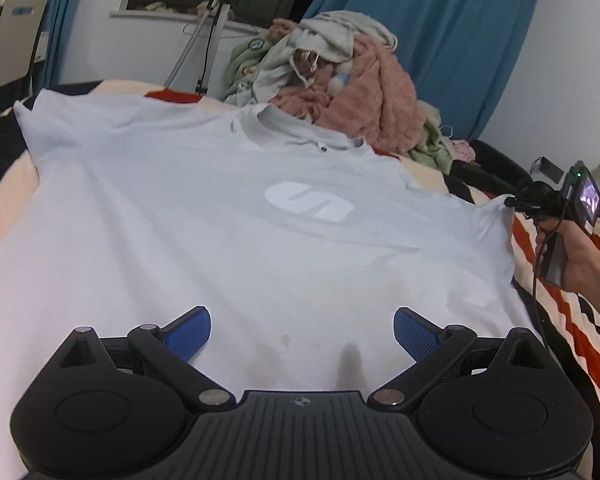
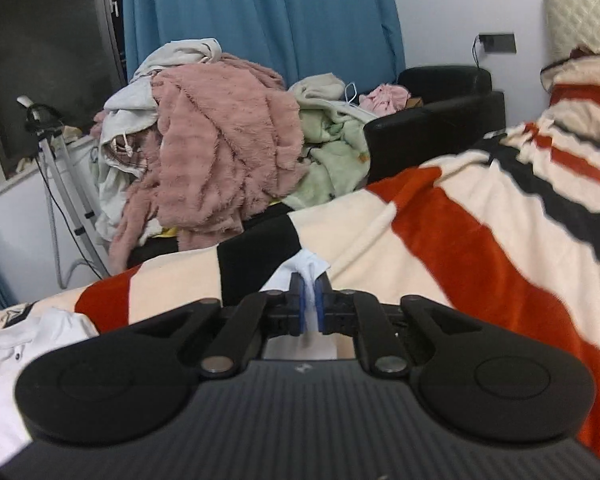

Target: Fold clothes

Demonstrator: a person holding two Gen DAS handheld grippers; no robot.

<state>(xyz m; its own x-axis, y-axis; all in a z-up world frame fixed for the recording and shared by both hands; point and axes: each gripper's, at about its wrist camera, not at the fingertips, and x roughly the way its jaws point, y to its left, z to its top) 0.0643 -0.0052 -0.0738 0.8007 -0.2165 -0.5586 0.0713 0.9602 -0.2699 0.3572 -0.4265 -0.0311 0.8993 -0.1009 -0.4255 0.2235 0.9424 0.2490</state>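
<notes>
A white T-shirt (image 1: 228, 216) with a pale logo lies spread flat, front up, on a striped blanket (image 1: 560, 320), collar at the far side. My left gripper (image 1: 302, 334) is open and empty, hovering over the shirt's near hem with blue pads (image 1: 188, 336) wide apart. My right gripper (image 1: 514, 202) shows at the right edge of the left wrist view, pinching the tip of the shirt's right sleeve. In the right wrist view my right gripper (image 2: 310, 300) is shut on that white sleeve cloth (image 2: 306, 270), held just above the blanket (image 2: 440, 248).
A heap of pink, grey and green clothes (image 1: 340, 84) sits behind the shirt; it also shows in the right wrist view (image 2: 220, 152). A black chair (image 2: 440, 120), blue curtains (image 1: 440, 40), a metal stand (image 1: 216, 28) and a pillow (image 2: 580, 92) surround the bed.
</notes>
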